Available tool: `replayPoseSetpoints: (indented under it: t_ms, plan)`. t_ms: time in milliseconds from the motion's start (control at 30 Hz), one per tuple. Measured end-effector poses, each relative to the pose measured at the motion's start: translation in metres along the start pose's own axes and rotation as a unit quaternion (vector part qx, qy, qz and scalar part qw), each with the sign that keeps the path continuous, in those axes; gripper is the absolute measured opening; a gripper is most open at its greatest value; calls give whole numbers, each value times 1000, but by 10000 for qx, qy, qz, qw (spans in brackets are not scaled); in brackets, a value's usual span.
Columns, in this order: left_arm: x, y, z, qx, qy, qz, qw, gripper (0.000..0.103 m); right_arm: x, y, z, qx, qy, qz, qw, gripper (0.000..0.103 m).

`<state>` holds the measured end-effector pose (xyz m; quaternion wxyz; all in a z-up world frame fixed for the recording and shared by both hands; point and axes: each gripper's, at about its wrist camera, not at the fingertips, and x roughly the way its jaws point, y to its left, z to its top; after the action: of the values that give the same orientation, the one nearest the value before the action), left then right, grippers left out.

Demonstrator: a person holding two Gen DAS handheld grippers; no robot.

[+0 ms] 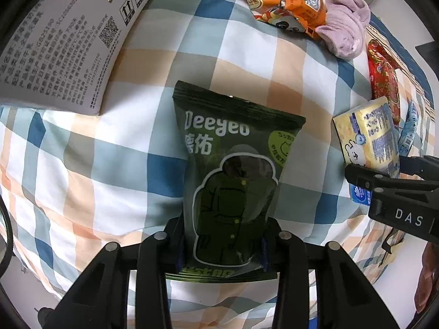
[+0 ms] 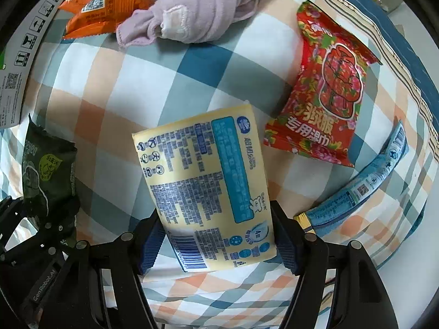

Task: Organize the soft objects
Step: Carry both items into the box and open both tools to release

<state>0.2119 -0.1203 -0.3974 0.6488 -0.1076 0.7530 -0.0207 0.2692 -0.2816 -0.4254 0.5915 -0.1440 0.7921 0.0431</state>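
My left gripper (image 1: 222, 246) is shut on a dark green Deeyeo wipes pack (image 1: 230, 170), gripped at its lower end over the checked bedsheet (image 1: 82, 178); the pack also shows in the right wrist view (image 2: 46, 170). My right gripper (image 2: 216, 235) is shut on a yellow tissue pack (image 2: 208, 186), held by its lower part; it also shows in the left wrist view (image 1: 367, 137). A purple soft cloth (image 2: 197, 8), an orange snack pack (image 2: 101, 2), a red floral wipes pack (image 2: 326, 101) and a blue flat pack (image 2: 365, 183) lie on the sheet.
A white printed carton (image 1: 55, 41) stands at the left, its edge resting on the sheet. The bed edge runs along the right side, with a blue striped border (image 2: 406, 54).
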Motion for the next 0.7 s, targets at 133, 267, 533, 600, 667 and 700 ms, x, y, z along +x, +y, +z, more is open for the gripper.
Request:
replayPoseSetpoints:
  t_ms: [133,267,533,600,667,700]
  plan:
    - [-12,-1,-7,148,-103,80,9998,32,-16,-6,-19,270,-91,111,9995,70]
    - [-22,-3,-17,279,-194,177,9993,31,-20,-20,-45,709,-121,395,9966,69]
    - [-79,-12,-45,763,-822,333,9931,31,-52,-45,-118,1429,-557,951,9836,66]
    - [-100,-12,-52,866,-1040,354,9902,31,-64,-47,-140,1541,-711,1056,9798,66]
    - [-123,-12,-52,922,-1242,375,9872,31,-78,-47,-161,1594,-861,1092,9774,66]
    - [-135,-11,-50,936,-1328,352,9861,31,-86,-46,-169,1602,-933,1111,9764,66]
